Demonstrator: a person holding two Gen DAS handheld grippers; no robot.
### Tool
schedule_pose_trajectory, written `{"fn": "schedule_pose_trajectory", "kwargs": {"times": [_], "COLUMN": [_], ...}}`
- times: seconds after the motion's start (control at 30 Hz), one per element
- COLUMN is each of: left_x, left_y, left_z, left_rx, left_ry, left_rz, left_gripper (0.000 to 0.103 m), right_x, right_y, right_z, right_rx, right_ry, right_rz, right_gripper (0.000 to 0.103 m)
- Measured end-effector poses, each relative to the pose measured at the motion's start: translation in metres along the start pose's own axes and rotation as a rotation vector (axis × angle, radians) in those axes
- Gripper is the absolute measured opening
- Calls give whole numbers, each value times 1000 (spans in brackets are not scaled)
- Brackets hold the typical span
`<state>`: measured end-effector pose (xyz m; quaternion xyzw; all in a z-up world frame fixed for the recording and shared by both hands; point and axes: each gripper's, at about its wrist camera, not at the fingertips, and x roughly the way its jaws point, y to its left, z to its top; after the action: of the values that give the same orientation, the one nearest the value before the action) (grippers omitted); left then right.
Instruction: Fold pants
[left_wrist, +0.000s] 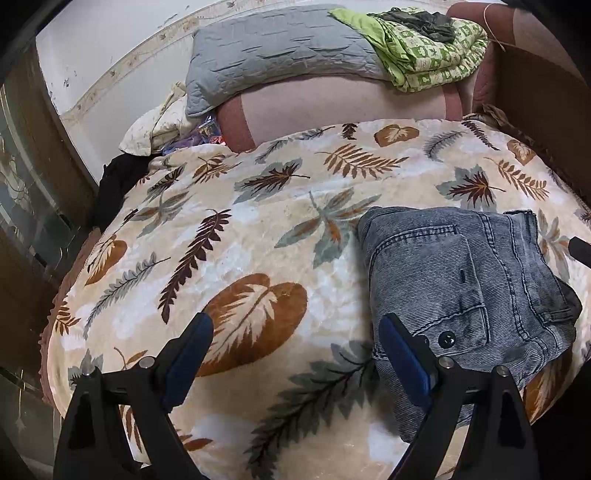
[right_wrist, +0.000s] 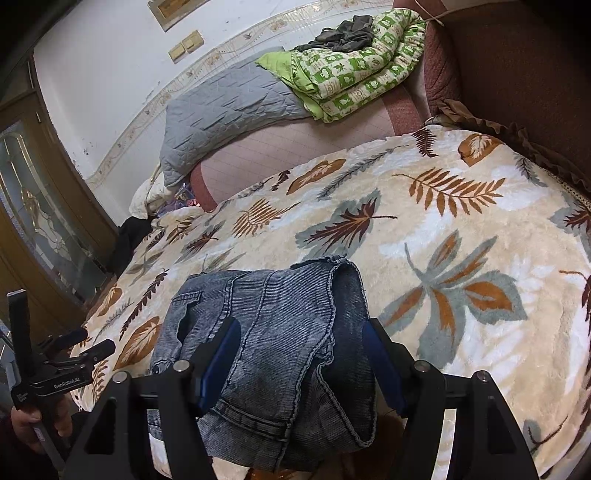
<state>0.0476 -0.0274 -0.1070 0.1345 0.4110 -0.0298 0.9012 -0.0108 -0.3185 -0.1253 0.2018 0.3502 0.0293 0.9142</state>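
The pants (left_wrist: 454, 295), grey-blue jeans, lie folded into a compact bundle on a cream blanket (left_wrist: 258, 240) with a leaf print. My left gripper (left_wrist: 295, 325) hovers open over the blanket just left of the bundle. Its right finger (left_wrist: 402, 354) overlaps the jeans' near left edge, and nothing is between its pads. In the right wrist view my right gripper (right_wrist: 301, 328) stands open and straddles the right half of the jeans (right_wrist: 280, 332). The fabric there lies flat and unpinched. A hand holds the left gripper (right_wrist: 62, 365) at the lower left.
A grey quilted pillow (left_wrist: 273, 55) and a folded green patterned quilt (left_wrist: 424, 51) lie at the head of the bed on a pink sheet (left_wrist: 351, 107). A wooden door with glass (right_wrist: 40, 206) stands at the left. Dark clothing (left_wrist: 114, 184) hangs off the bed's left edge.
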Motion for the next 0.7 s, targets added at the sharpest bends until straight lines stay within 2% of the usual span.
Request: {"fn": "schedule_pose_trajectory", "kwargs": {"times": [0.7], "left_x": [8], "left_y": [-1], "left_z": [-2], "left_rx": [2], "left_ry": [15], "left_rz": [2], "left_gripper": [91], "right_x": [6], "right_y": [0], "right_z": [0], "right_rx": [-7], "right_ry": [10], "right_rz": [2], "right_gripper": [72]}}
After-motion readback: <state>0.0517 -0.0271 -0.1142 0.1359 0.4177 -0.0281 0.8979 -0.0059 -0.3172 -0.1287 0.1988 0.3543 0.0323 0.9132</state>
